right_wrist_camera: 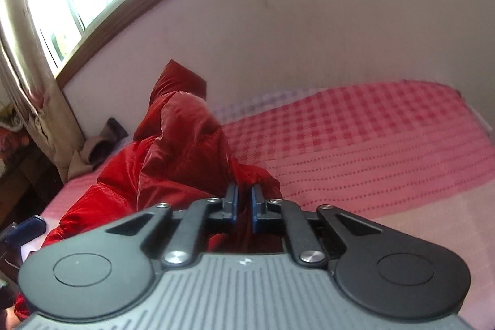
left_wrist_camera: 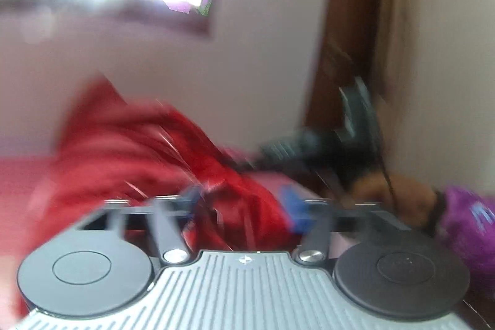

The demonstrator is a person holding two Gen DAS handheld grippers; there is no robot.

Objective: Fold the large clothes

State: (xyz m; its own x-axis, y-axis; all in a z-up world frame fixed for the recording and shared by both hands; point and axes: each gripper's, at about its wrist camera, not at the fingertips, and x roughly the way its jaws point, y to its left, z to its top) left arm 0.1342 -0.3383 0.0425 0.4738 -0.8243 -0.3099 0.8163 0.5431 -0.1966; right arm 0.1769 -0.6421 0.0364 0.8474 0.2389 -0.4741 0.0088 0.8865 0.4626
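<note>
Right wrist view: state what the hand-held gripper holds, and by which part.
The right hand-held gripper is shut on the red garment, pinching a raised fold; which part of it cannot be told.

Garment (right_wrist_camera: 173, 163): solid deep red, satin sheen. Bed cover (right_wrist_camera: 355, 144): pink-and-red check beyond the right claw (right_wrist_camera: 244, 203), dotted pink rows nearer it. Claw pads (right_wrist_camera: 254, 206): blue, on black linkages; curtain (right_wrist_camera: 27, 76): beige.
</note>
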